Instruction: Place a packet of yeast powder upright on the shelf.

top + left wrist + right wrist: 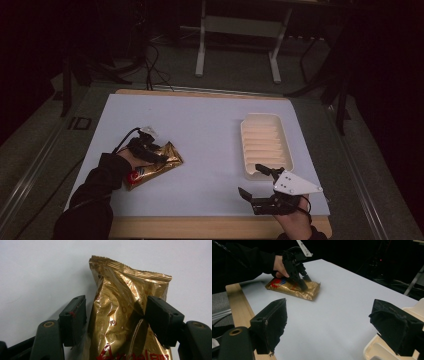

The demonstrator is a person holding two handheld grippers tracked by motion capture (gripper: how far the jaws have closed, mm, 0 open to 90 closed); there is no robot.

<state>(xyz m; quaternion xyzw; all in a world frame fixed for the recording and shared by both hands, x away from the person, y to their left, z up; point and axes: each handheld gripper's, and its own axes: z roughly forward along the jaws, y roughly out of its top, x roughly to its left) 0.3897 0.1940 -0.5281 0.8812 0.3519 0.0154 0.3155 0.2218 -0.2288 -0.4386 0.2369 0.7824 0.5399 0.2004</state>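
Observation:
A gold foil snack bag [172, 161] with red print lies flat on the white table top [200, 125], near its left front. My left gripper [157, 154] reaches over it from the left. In the left gripper view the bag [120, 290] sits between the two jaws, and the foil is creased and pinched where the pads press its sides. My right gripper [250, 179] is open at the front right, beside the near end of a cream ribbed tray [244, 150]. Nothing lies between its wide-apart jaws [327, 322]. Farther off, the right gripper view has the left gripper [303, 282] on the bag [310, 292].
The tray [372, 350] is empty and lies lengthwise on the right half of the table. A wooden edge [200, 227] borders the table's front. Behind the table stand a white stand's legs [201, 55] and cables on a dark floor.

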